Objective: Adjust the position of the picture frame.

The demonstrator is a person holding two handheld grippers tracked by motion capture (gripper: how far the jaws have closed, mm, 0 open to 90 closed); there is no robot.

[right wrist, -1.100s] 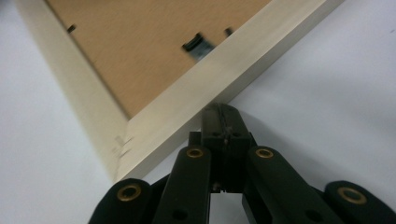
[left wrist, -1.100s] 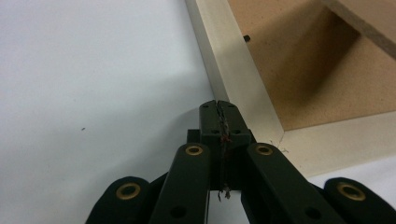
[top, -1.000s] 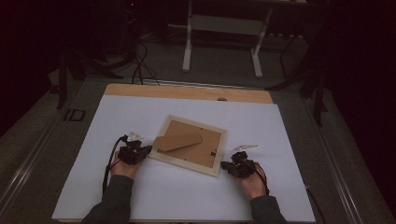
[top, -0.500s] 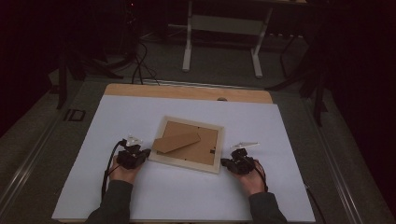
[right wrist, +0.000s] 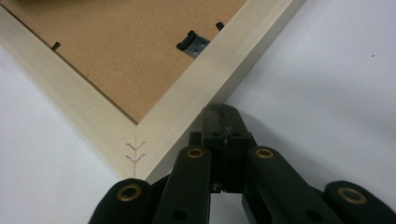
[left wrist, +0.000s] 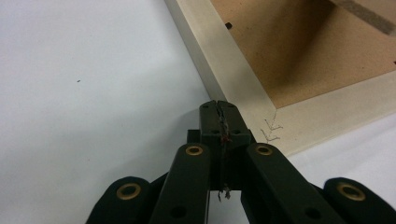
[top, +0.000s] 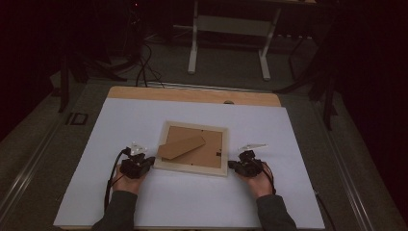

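Frame (top: 193, 148): stiff, light, likely glazed; grip near corners.
Left gripper (left wrist: 218, 108): closed, empty.
Right gripper (right wrist: 225, 112): closed, empty.

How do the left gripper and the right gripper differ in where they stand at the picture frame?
The left gripper stands at the picture frame's near left corner, the right gripper at its near right corner. A small metal hanger clip lies near the right gripper's corner; none shows by the left gripper's. Both have their jaws shut, tips against the frame's outer edge.
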